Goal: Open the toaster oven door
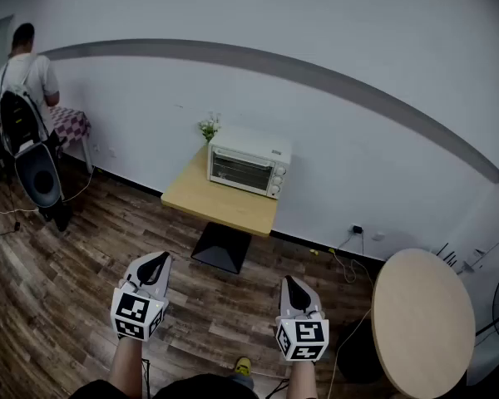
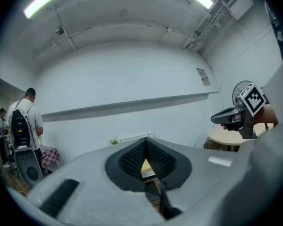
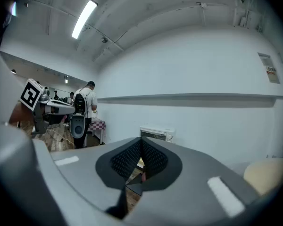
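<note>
1. The white toaster oven [image 1: 248,162] stands at the back of a square wooden desk [image 1: 220,204], close to the white wall and toward the desk's right rear corner.
2. Its long axis runs along the wall. The glass door faces out into the room, toward the person holding the grippers, and it is closed. The control knobs sit in a column at the oven's right end.
3. A small potted plant [image 1: 208,127] stands just beside the oven's left end.
4. The left gripper [image 1: 155,262] is held level over the wooden floor [image 1: 75,264], well short of the desk. Its jaws are together with nothing between them.
5. The right gripper [image 1: 291,283] is alongside it, also well apart from the oven. Its jaws are closed and empty too.
6. A round table [image 1: 420,322] stands at the right, and a person with a backpack [image 1: 21,81] stands far left, turned away.
</note>
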{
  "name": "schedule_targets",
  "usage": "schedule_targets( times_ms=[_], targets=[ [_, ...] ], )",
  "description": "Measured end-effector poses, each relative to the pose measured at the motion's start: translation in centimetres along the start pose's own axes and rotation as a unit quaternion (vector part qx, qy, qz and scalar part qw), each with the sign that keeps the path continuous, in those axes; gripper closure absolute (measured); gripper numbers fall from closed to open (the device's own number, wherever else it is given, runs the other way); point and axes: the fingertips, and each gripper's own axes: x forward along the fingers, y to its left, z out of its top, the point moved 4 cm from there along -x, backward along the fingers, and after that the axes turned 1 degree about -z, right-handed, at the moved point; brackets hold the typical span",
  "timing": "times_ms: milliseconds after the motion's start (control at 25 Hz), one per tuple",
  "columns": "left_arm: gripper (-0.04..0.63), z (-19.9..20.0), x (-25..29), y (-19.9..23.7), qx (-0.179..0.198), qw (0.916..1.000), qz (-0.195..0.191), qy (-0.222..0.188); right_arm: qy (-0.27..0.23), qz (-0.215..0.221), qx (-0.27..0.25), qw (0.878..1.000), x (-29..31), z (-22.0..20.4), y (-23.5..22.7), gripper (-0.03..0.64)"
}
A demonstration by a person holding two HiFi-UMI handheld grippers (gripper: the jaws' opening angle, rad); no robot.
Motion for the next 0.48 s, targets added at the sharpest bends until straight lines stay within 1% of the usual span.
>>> schedule_targets(
  times_ms=[240, 480],
  targets=[
    [0.597, -0.1, 0.2, 0.0, -0.001, 1.0, 0.001, -0.004, -0.004, -0.007, 0.0, 1.0, -0.2, -0.3, -0.6, 0.612],
    [0.597, 0.3, 1.8, -0.9, 0.007, 0.9999, -0.01, 0.003, -0.014, -0.008, 0.0, 1.0, 0.3, -0.1, -1.6, 0.612]
  ],
)
